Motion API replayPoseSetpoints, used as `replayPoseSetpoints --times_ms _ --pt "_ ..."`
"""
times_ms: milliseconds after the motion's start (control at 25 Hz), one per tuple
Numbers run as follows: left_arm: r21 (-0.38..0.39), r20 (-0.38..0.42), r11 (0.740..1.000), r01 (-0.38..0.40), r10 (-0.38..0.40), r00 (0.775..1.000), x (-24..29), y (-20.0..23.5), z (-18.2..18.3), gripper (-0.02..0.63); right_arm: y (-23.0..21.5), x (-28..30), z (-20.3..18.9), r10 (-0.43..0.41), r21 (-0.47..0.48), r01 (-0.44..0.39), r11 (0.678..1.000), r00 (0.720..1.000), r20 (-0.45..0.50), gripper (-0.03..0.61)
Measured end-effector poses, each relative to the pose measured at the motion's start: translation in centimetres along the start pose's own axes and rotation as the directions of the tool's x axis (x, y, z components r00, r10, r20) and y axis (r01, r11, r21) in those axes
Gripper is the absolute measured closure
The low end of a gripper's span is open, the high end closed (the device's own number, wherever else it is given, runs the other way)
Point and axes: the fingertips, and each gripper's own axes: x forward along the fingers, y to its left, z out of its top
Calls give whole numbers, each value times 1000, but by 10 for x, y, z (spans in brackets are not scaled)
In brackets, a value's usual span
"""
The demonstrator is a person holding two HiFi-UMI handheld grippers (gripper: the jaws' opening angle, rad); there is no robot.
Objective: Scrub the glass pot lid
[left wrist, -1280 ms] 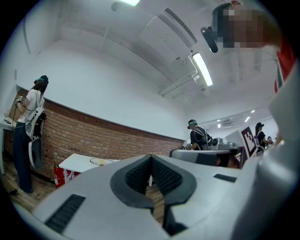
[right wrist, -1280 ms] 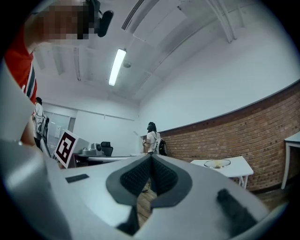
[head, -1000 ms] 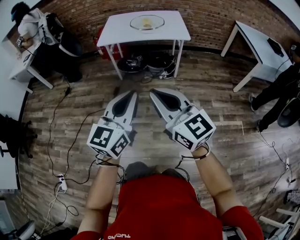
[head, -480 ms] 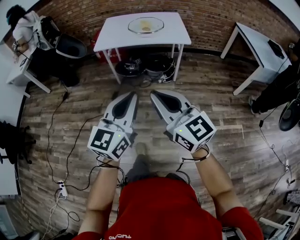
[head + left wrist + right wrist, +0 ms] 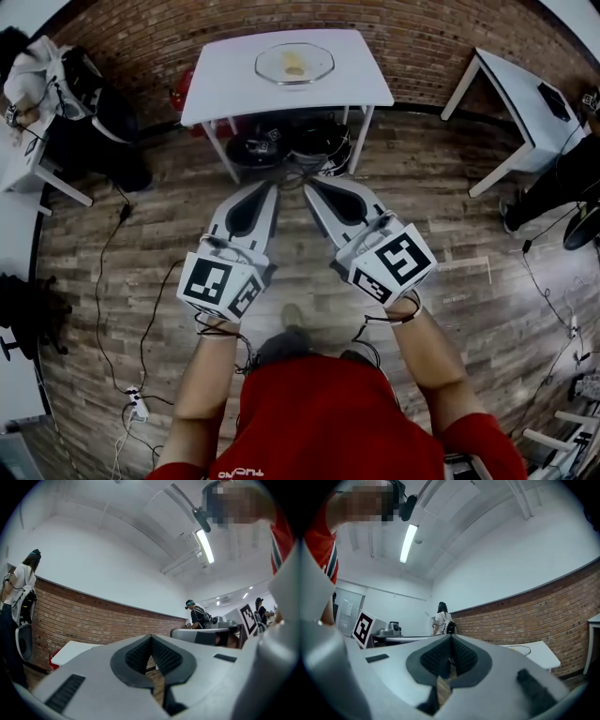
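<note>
While we held both grippers out level above the wooden floor [image 5: 450, 187], neither carried anything. Our left gripper [image 5: 266, 187] had its jaws pressed together, the ribbed pads meeting with nothing between them, as its own view showed. Our right gripper [image 5: 309, 185] was closed in the same way and was just as empty. In the head view the two tips sat near each other without touching, both pointing toward twelve o'clock.

The glass pot lid [image 5: 294, 63] lay flat at twelve o'clock on a white table [image 5: 225, 80] that stood against the brick wall [image 5: 422, 37], well apart from both grippers. A small yellowish thing [image 5: 294, 66] showed within the lid's outline; we could not tell what it was. Dark round objects [image 5: 291, 145] sat on the floor beneath that table.

A second white table [image 5: 516, 84] stood at two o'clock with a dark flat item [image 5: 553, 101] on it. At ten o'clock a person in a white top [image 5: 33, 70] stood by another white surface. A power strip [image 5: 138, 405] lay on the floor at eight o'clock.
</note>
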Motion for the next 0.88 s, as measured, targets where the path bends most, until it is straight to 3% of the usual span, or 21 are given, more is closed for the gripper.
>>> replayPoseSetpoints --times_ms 440,880 --pt "2 22 998 59 -59 998 51 107 10 597 -55 95 -13 -79 -15 79 997 996 -28 549" --pt "-26 20 997 68 -67 998 94 149 0 597 -105 130 -26 -110 -5 110 994 992 -54 549"
